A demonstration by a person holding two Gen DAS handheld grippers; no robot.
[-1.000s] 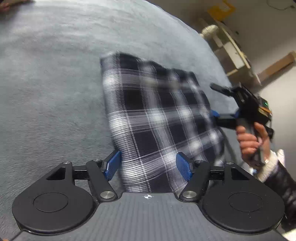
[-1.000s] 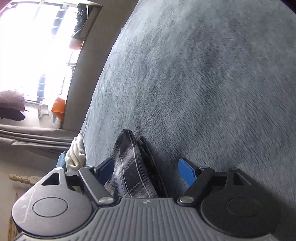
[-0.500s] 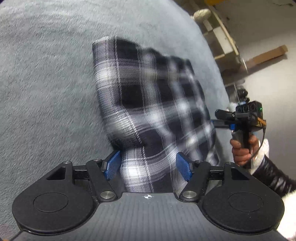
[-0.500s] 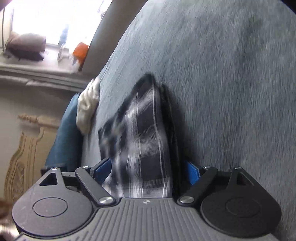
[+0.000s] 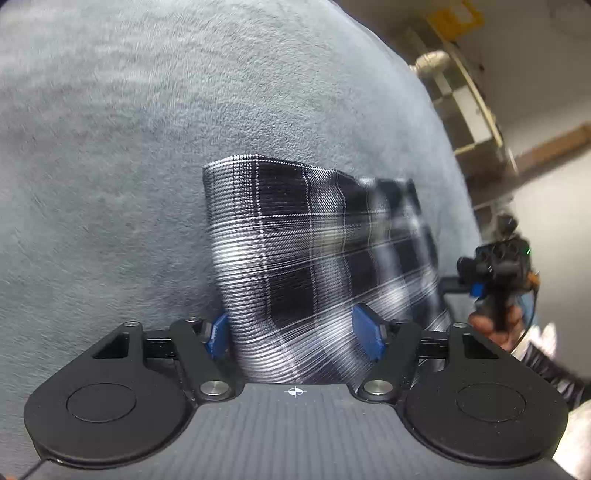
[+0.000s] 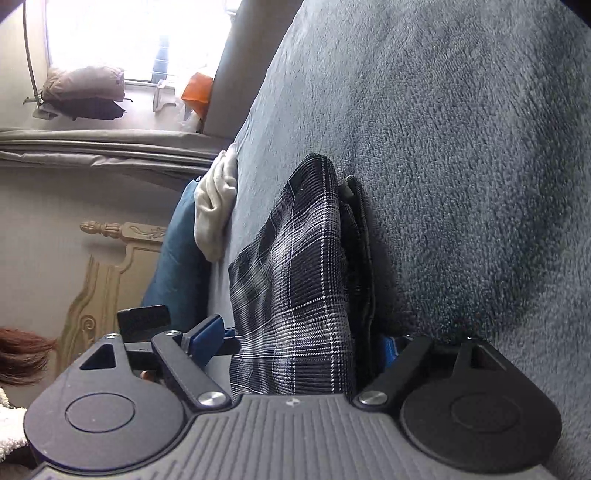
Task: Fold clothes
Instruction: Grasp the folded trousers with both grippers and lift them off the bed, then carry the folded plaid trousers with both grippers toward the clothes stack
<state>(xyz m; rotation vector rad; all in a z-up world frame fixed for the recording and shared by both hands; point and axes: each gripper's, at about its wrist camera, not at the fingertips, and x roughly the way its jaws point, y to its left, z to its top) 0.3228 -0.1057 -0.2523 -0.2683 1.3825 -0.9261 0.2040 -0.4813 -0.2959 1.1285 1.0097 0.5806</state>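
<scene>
Plaid garment (image 5: 317,251) runs up between the wide-set jaws of the left hand-held gripper (image 5: 293,332) and of the right hand-held gripper (image 6: 297,339), though whether either one's pads actually press on it cannot be told. It lies as a compact folded stack on the grey bed (image 5: 110,166), its near end raised towards both tools. Its outline is shorter than a second ago and stands higher between the right jaws, which suggests another fold is under way.

Grey fleece blanket (image 6: 461,147) spreads wide; bright window (image 6: 129,33) glares above its sill, carved cream headboard (image 6: 107,266) below, pale wooden shelving (image 5: 469,107) by the wall.
</scene>
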